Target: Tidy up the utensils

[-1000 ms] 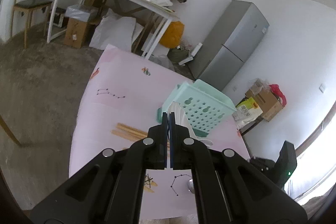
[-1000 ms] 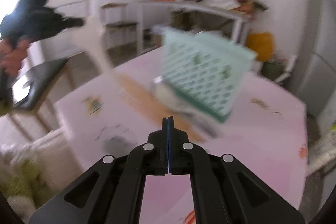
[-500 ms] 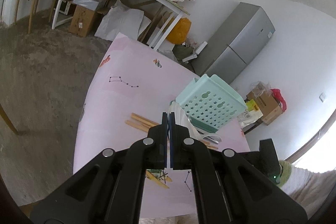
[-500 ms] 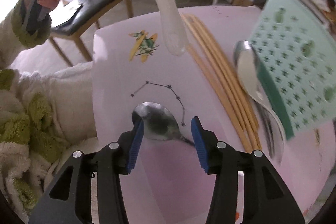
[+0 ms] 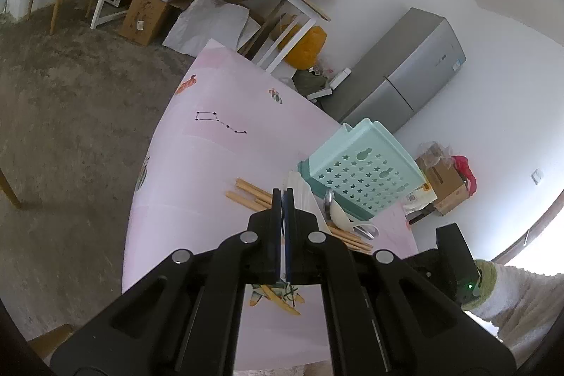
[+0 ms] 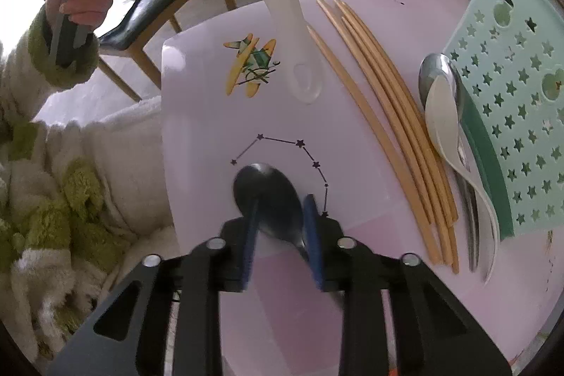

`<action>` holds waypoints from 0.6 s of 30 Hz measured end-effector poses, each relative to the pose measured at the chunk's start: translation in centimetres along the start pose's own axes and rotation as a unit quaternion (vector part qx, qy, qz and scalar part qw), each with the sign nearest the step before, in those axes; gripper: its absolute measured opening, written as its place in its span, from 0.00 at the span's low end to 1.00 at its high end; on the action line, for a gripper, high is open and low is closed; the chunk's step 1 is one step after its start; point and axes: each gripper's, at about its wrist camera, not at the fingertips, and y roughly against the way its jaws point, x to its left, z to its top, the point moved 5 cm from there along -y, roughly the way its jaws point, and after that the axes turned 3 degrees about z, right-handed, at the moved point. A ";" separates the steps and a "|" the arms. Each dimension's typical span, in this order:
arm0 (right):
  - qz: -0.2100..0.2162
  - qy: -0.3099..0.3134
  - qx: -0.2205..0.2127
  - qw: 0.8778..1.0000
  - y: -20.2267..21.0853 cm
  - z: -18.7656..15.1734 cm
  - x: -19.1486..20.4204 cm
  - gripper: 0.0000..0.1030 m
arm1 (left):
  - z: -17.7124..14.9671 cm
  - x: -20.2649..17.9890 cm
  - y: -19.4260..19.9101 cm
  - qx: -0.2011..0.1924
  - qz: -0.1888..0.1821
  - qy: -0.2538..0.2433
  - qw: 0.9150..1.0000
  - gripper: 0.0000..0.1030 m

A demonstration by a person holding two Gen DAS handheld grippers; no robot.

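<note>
1. The mint basket stands on the pink counter and serves as the landmark here; its star-punched wall faces the utensils.
2. Right against the basket's base lie a white spoon and a steel spoon, bowls overlapping.
3. Just beside those, farther from the basket, lies a bundle of wooden chopsticks, roughly parallel to the basket wall.
4. Well apart from the basket, beyond the chopsticks, a dark metal spoon lies on the counter near its edge.
5. The right gripper points steeply down over that spoon; its jaws are closing with the spoon's bowl and neck between them, whether the pads touch it is not clear.
6. The left gripper has its jaws pressed together on a white plastic spatula, held above the counter on the far side of the chopsticks from the basket.
</note>
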 end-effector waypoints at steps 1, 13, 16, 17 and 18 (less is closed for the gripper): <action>-0.009 0.000 -0.001 1.000 0.0 0.0 0.2 0.22 | 0.1 0.2 0.0 -0.001 0.000 0.001 1.000 0.00; -0.077 -0.042 -0.054 0.995 1.1 0.1 2.3 0.02 | -0.1 -0.3 1.5 -0.019 -0.007 -0.001 1.000 0.00; -0.090 -0.054 -0.072 0.992 1.9 -0.2 2.5 0.01 | 0.1 -0.8 2.3 -0.027 -0.006 -0.005 1.000 0.00; -0.097 -0.058 -0.081 0.990 2.1 -0.3 2.6 0.01 | 0.3 -1.1 2.6 -0.030 -0.005 -0.008 1.000 0.00; -0.100 -0.063 -0.088 0.989 2.4 -0.4 2.7 0.01 | 0.3 -1.3 2.8 -0.033 -0.004 -0.009 0.999 0.00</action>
